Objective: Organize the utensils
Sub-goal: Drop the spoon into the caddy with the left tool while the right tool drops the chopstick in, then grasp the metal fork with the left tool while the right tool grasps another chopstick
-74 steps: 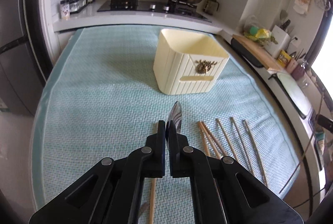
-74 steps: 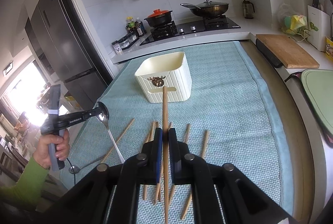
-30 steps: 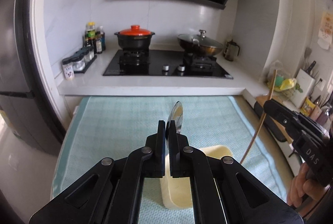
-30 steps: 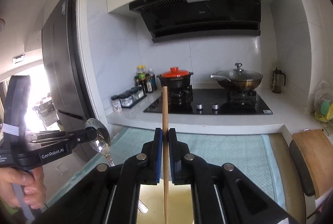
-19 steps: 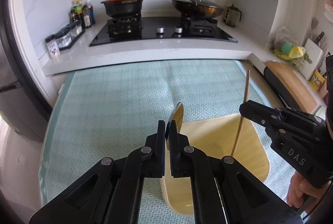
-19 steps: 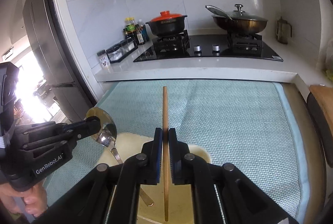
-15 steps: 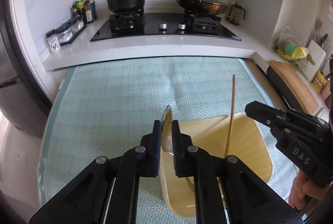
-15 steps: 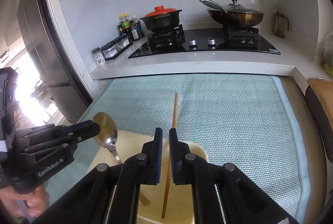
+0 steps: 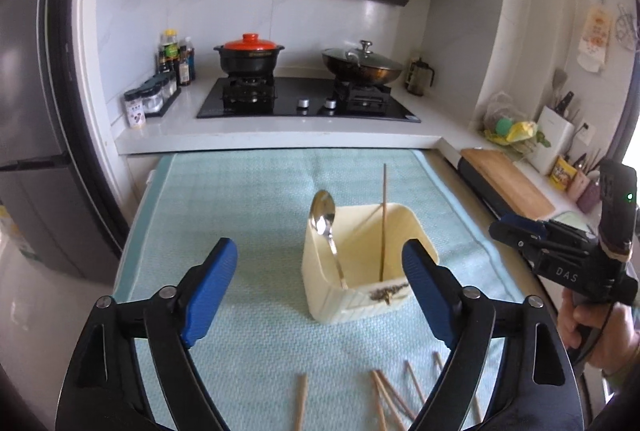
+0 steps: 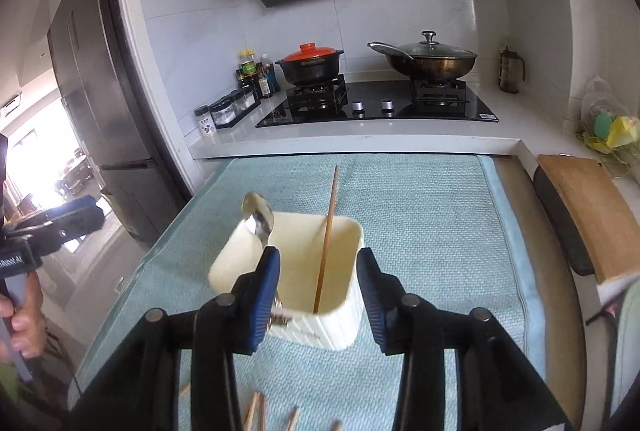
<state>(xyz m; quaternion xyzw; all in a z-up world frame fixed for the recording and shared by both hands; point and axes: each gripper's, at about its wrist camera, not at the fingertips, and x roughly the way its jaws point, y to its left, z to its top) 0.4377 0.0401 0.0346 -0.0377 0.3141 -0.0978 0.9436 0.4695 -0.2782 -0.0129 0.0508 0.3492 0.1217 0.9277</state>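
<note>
- The left claw point(image 9: 320, 287) is spread wide with its 2 blue-padded fingers point(image 9: 210, 283) holding nothing; it hangs above the near part of the surface, short of the container.
- The surface is covered by a pale blue woven mat point(image 9: 240, 215), and beyond it a white counter carries a black hob point(image 9: 304, 103).
- A shiny metal spoon point(image 9: 325, 227) stands bowl-up inside the cream ribbed plastic container point(image 9: 360, 295), leaning against the container's left wall; its handle runs down to the inside bottom.
- In the right wrist view the same spoon point(image 10: 259, 221) leans at the container's point(image 10: 320, 319) left rim, partly hidden behind a blue finger pad point(image 10: 264, 295).
- A single long wooden chopstick point(image 9: 384, 223) stands nearly upright in the middle of the container, its tip well above the rim; the right wrist view shows it point(image 10: 327, 239) tilted slightly to the right.
- More wooden chopsticks point(image 9: 390, 399) lie loose on the mat near the cameras, apart from the container.
- The right claw point(image 10: 318, 295) is also open and empty, its fingers straddling the container's near side without gripping it.
</note>
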